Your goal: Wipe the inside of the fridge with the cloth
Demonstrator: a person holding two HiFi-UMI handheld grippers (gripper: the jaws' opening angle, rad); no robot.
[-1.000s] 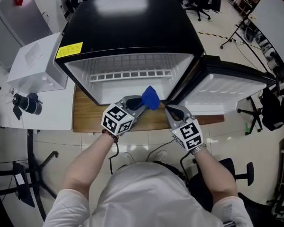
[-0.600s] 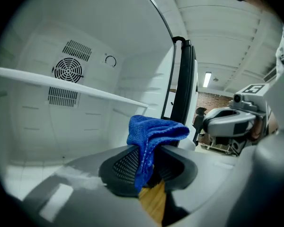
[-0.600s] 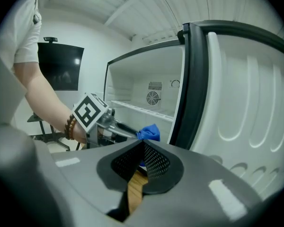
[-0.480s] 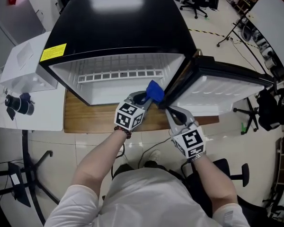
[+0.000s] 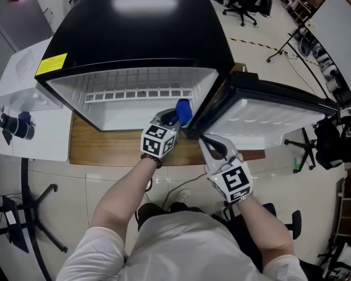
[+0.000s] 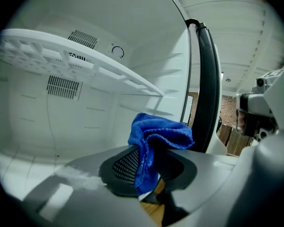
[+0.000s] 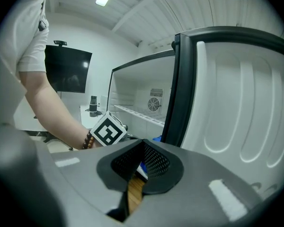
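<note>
A black mini fridge (image 5: 140,34) stands open on a wooden board, its white inside (image 5: 134,101) and a wire shelf (image 5: 137,92) showing. My left gripper (image 5: 176,117) is shut on a bunched blue cloth (image 5: 183,111) at the fridge's mouth, near its right wall. In the left gripper view the blue cloth (image 6: 154,143) hangs between the pads, with the white shelf (image 6: 80,63) and the back wall ahead. My right gripper (image 5: 206,141) is shut with nothing in it, just outside the fridge by the door's lower edge. The right gripper view shows the open door (image 7: 227,98) and the left gripper's marker cube (image 7: 108,131).
The fridge door (image 5: 269,113) swings out to the right, its white liner facing me. A white box (image 5: 20,78) and a black camera (image 5: 13,124) lie on the white table at left. Office chairs and stands fill the floor at the far right.
My left gripper has carried the blue cloth forward and down into the fridge's opening. The right gripper has shifted slightly up toward the door edge, still shut.
</note>
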